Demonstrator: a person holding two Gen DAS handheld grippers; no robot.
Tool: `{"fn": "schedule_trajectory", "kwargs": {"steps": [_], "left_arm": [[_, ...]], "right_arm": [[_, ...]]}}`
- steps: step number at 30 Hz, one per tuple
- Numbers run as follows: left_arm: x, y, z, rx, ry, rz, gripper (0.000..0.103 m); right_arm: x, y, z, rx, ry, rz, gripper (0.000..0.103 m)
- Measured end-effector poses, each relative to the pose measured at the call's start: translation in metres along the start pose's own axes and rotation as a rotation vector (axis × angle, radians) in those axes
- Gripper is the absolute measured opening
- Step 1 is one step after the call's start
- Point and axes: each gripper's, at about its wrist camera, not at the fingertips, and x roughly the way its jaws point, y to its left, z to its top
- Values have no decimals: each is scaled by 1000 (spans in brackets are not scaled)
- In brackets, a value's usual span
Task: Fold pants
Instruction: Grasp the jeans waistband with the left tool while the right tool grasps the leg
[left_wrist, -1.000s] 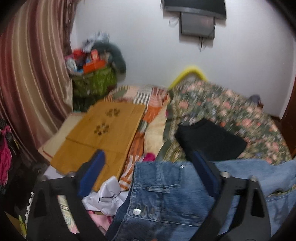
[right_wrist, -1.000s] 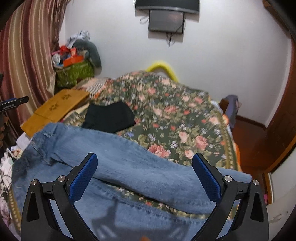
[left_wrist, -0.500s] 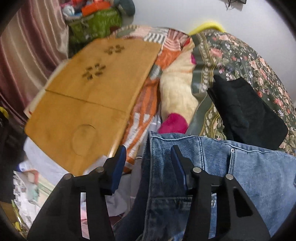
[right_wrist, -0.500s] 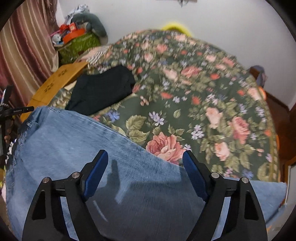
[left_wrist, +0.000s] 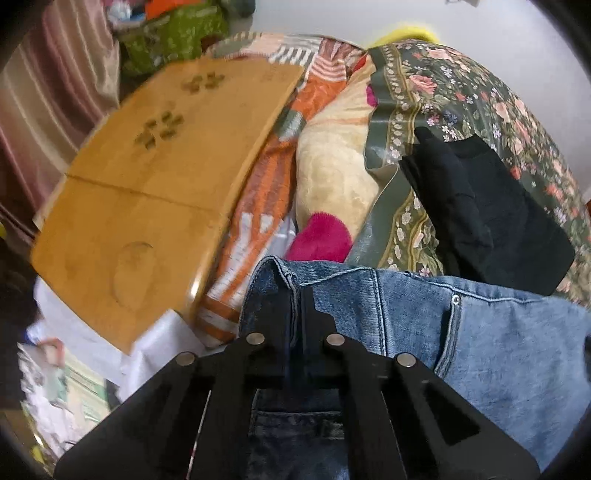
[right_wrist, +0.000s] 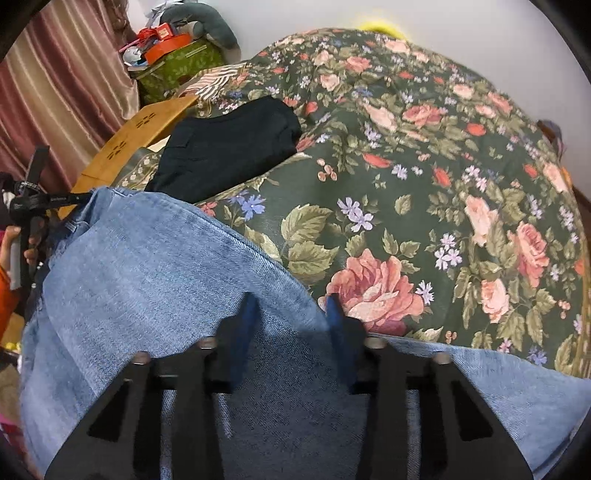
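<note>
At the bed's (right_wrist: 424, 206) left edge the left gripper (left_wrist: 301, 295), wide a second ago, has clamped onto the jeans' (right_wrist: 155, 280) waistband, while the right gripper (right_wrist: 290, 314) narrows around the leg fabric, not yet pinching, so lifting looks imminent.

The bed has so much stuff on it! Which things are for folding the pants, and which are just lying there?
For the job:
- blue jeans
- left gripper, shut on the waistband
- right gripper, fingers apart over a leg

Just lying about:
- black garment
- wooden tray table
- pink fuzzy thing
- green basket
- floral bedspread, under it all
</note>
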Motion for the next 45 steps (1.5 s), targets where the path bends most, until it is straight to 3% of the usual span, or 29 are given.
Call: {"fn": "schedule_trajectory", "kwargs": {"steps": [1,6,12,25,35,45], "left_arm": [[-5,-4,-1,21,-17,18,3],[-26,-14,10,66,-95,85,3],[-58,-12,19,60,-152,41,3],[-175,4,-48,90,-281,-36,3],[-221,43,-118,73,-275,-36,3],[-199,67,-181,68,-199,-16,3]], "right_arm": [[0,-1,2,-3,-7,-12,15],[-10,2,6,-25,-68,-71,8],[-41,4,18,12,-167,-123,7],[-126,51,-31,50,-214,-68,7],[-168,91,-91,94,-228,-32,7],[-162,118,-144,110,-194,-10,7]]}}
